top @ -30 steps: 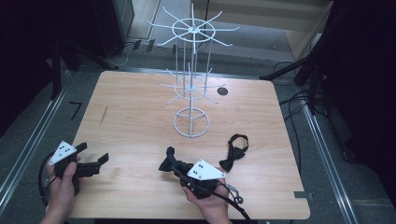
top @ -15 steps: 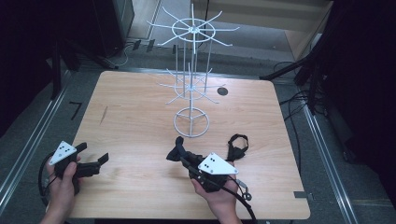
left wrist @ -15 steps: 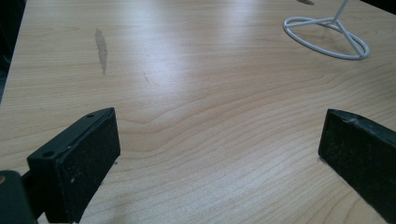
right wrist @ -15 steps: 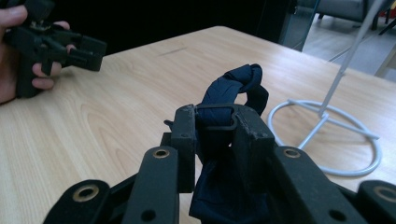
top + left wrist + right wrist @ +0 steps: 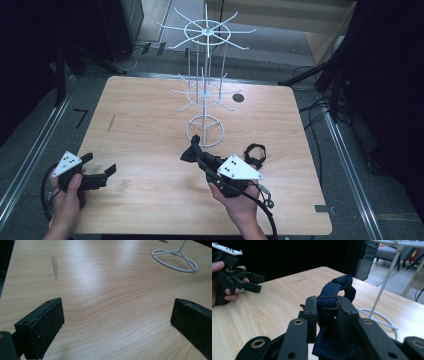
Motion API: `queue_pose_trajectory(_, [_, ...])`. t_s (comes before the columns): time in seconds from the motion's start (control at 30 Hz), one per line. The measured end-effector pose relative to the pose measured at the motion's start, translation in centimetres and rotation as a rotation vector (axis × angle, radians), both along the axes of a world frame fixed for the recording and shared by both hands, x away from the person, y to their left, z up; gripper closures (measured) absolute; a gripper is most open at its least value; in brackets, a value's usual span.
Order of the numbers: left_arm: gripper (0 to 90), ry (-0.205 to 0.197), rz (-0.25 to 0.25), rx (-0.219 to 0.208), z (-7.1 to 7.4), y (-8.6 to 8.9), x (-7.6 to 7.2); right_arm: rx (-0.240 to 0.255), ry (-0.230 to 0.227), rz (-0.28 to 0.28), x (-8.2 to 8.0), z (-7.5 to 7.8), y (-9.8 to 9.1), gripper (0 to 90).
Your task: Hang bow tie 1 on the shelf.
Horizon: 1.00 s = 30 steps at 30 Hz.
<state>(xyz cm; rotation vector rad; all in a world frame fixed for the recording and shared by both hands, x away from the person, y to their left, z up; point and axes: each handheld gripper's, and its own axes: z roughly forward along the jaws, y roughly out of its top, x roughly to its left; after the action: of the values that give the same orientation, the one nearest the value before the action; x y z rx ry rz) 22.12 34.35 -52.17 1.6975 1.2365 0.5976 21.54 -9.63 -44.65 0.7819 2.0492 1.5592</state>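
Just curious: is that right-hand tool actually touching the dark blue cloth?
Touching. The right gripper view shows the right tool with jaws clamped on the dark blue cloth.

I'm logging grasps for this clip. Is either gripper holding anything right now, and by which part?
The right gripper is shut on a dark blue fabric item, pinched around its middle, with a loop sticking out past the jaws. The left gripper is open over bare table.

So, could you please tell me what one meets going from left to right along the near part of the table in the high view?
Left gripper → dark blue cloth item clamped in the right gripper → black strap-like item lying on the table.
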Motion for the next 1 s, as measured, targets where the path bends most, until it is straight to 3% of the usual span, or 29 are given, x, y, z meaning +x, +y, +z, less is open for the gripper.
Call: queue_pose_trajectory(1.0, [0.0,0.001,-0.002,0.0,0.0,0.0,0.0,0.048,-0.099,-0.008,1.3,4.3,-0.8,72.2])
